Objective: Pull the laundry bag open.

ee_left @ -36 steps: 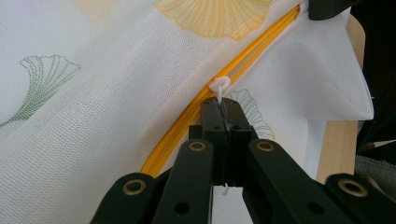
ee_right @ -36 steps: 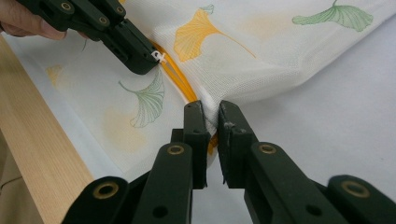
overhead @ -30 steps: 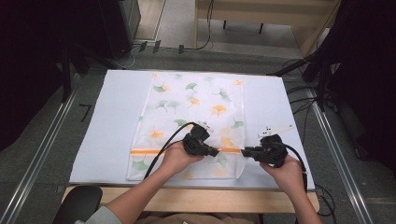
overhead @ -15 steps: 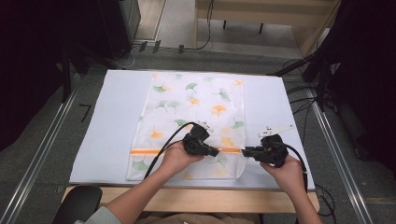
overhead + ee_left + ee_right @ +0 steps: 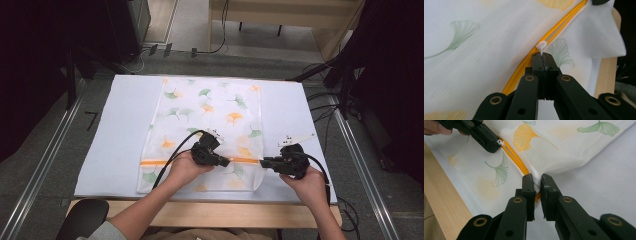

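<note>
High view: mesh laundry bag (image 5: 210, 130) lies flat mid-frame on the table (image 5: 120, 125); left tool (image 5: 226, 162) and right tool (image 5: 264, 162) sit on its orange zipper (image 5: 150, 163), lower centre.

Left gripper view: jaws clamped on the white zipper pull (image 5: 541, 46).

Right gripper view: jaws nearly closed, pinching the bag edge at the zipper end. Fabric looks light, soft, floppy, so hold the seam and pull tab.

Both grippers' fingers (image 5: 541, 65) pinched together
</note>
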`<move>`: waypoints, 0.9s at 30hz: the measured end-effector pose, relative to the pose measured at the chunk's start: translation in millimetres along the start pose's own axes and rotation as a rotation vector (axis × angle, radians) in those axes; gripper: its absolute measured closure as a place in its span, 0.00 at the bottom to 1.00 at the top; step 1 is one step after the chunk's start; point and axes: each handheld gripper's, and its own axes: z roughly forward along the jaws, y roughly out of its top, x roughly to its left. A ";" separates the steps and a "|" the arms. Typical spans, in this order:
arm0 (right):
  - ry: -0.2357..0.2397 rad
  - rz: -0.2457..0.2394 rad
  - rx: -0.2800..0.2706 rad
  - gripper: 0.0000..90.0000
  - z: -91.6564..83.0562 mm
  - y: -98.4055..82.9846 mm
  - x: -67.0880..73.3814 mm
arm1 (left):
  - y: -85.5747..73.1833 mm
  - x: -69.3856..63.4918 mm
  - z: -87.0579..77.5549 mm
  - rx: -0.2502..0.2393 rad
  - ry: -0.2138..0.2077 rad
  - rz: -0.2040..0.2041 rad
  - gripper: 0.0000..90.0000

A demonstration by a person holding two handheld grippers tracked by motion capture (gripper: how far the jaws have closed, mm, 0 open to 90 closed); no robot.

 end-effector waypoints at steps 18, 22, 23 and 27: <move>0.001 -0.004 0.000 0.94 -0.8 1.0 -1.4 | -5.8 6.8 -6.6 -0.012 0.010 -0.022 1.00; 0.002 -0.004 0.002 0.94 -0.9 1.1 -1.4 | -5.9 6.8 -6.8 -0.011 0.008 -0.026 1.00; 0.000 -0.004 0.001 0.94 -1.0 1.2 -1.3 | -6.0 7.0 -7.1 -0.012 0.004 -0.026 1.00; 0.003 -0.005 0.002 0.94 -0.8 1.2 -1.5 | -6.1 6.7 -7.6 -0.009 0.004 -0.030 1.00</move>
